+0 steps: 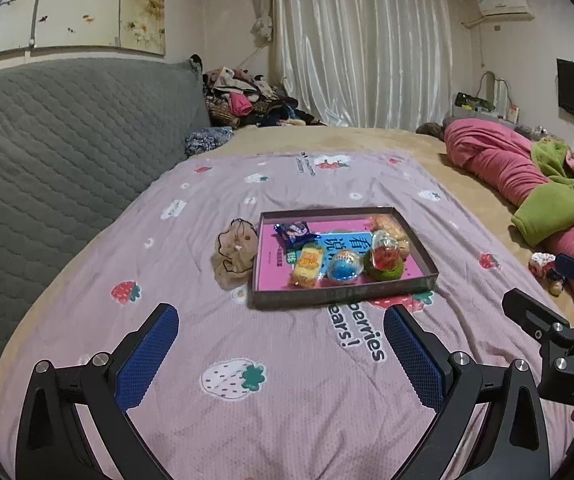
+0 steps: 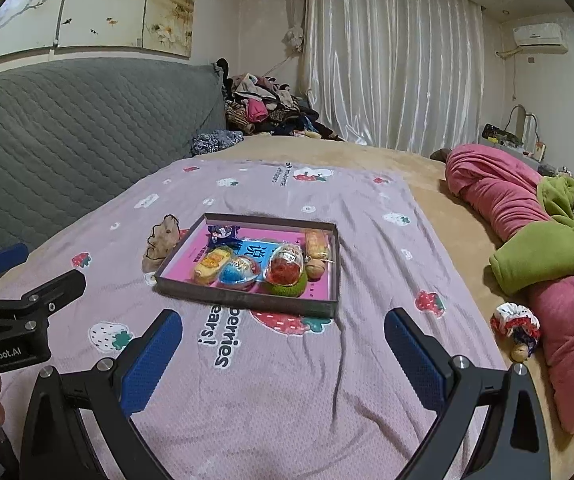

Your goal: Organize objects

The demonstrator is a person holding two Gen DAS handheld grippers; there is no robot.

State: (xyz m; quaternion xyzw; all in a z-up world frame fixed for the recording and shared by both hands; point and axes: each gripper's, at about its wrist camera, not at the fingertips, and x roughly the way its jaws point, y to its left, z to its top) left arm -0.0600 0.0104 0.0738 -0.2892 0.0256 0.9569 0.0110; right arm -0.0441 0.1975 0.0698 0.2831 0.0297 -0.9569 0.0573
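**Now both grippers are hanging apart and empty over the bed, short of the snack tray**

Both tools are hovering above the pink strawberry blanket (image 1: 247,420), side by side. The left gripper (image 1: 281,354) is holding its blue-padded fingers wide apart with nothing between them, and the right gripper (image 2: 283,354) is doing the same, jaws spread and empty.

Ahead of them, the shallow grey tray (image 1: 343,294) is lying flat on the blanket, its pink printed floor showing between the items. Inside it a blue snack packet (image 1: 293,234) is sitting at the far left, a yellow wrapped snack (image 1: 307,266) is lying toward the near wall, and a blue round sweet (image 1: 345,266) is resting just beside it. A red-filled clear pack (image 1: 385,250) is leaning over a green ball (image 1: 389,272), while an orange wrapped roll (image 2: 317,244) is lying at the far right with a small walnut-like nut (image 2: 315,269) near it.

A beige drawstring pouch (image 1: 235,254) is slumping just outside the tray's left wall, touching it. A small red-and-white pouch (image 2: 515,326) is lying well apart, beside the pink quilt (image 2: 559,320).
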